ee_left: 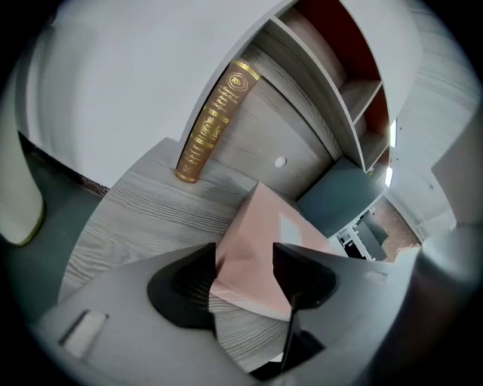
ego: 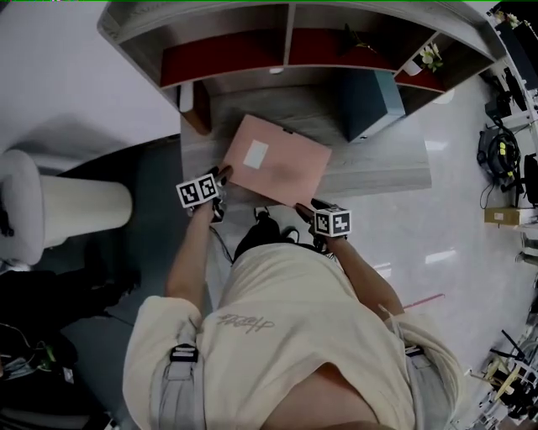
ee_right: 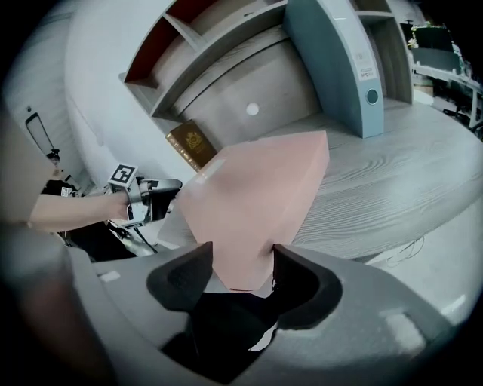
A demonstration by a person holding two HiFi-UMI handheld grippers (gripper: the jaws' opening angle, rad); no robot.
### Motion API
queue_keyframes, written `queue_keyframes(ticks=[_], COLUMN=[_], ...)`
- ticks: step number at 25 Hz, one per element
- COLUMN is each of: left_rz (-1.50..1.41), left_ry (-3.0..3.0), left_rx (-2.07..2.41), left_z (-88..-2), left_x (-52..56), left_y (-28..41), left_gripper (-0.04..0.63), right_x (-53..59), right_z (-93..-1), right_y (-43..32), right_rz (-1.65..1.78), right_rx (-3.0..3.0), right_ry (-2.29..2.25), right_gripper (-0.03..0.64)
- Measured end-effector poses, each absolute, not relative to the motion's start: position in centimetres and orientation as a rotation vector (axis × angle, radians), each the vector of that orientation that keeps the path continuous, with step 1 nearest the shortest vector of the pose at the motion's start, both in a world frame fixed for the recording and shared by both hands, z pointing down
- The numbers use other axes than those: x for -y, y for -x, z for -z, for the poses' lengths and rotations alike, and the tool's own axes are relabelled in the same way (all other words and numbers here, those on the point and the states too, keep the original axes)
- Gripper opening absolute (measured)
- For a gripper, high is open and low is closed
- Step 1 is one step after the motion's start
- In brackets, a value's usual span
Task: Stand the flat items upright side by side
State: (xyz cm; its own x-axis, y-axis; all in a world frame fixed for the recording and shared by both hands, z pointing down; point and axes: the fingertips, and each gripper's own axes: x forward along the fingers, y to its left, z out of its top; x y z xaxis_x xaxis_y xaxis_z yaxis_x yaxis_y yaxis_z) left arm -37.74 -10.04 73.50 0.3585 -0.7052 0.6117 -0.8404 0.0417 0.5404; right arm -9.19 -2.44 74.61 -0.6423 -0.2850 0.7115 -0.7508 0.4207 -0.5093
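Nearest the head camera, the person's cream shirt (ego: 277, 336) fills the lower frame, with a bare forearm reaching forward on either side. Each hand carries a grey moulded gripper with black ribbed pads and a marker cube.

The left gripper (ee_left: 245, 256) pinches one near corner of the pink item (ego: 286, 164), with a pad against each side of that corner. The right gripper (ee_right: 243, 252) is likewise clamped on the other near corner, which reaches down between its jaws. Its tip is lost in the dark gap behind them.

The pink item is a flat, matte rectangular slab with a visible edge thickness and a small white label (ego: 255, 154) on its upper face. It lies turned at an angle on the grey wood-grain desk (ego: 378, 168), and its near edge sits at the desk's front edge — between the two grippers. Whether that edge is raised off the surface cannot be confirmed.

Further back, a brown book (ee_left: 215, 124) with gilt spine lettering stands against the left wall of the shelf unit; the lettering is too small to read. A teal binder (ee_right: 343, 60) stands upright to the right, well apart from the book. Behind both sits the pale shelf unit (ego: 290, 25) with red back panels — its upper compartments are cut off by the frame.
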Motion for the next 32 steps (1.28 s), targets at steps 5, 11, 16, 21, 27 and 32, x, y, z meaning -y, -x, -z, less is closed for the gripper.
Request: queue_keyframes(ticks=[5, 11, 16, 21, 27, 32], left_rz=[-0.145, 0.024, 0.074, 0.017, -0.024, -0.019], left_ry=[-1.649, -1.540, -1.513, -1.520, -1.501, -1.457], left_rx=[1.471, 1.561, 1.521, 1.464, 1.397, 1.371], left_z=[-72.6, -71.5, -71.7, -72.5, -73.7, -74.7], left_x=[8.6, 5.6, 5.1, 5.5, 5.7, 5.4], left_y=[38.3, 38.3, 36.4, 34.6, 33.1, 31.9], left_gripper=[0.257, 0.262, 0.260, 0.262, 0.268, 0.273], right_x=[1.8, 5.7, 11.1, 14.6, 19.3, 21.0], right_z=[-73.3, -70.9, -68.8, -67.5, -67.6, -68.6], right_y=[8.5, 7.2, 7.3, 9.6, 13.3, 16.5], right_rz=[-1.042, -0.889, -0.743, -0.622, -0.393, -0.354], right_rx=[2.214, 2.288, 2.322, 2.339, 2.277, 2.228], right_ry=[-0.814, -0.824, -0.822, -0.729, -0.539, -0.315], right_gripper=[0.235, 0.268, 0.296, 0.336, 0.368, 0.377])
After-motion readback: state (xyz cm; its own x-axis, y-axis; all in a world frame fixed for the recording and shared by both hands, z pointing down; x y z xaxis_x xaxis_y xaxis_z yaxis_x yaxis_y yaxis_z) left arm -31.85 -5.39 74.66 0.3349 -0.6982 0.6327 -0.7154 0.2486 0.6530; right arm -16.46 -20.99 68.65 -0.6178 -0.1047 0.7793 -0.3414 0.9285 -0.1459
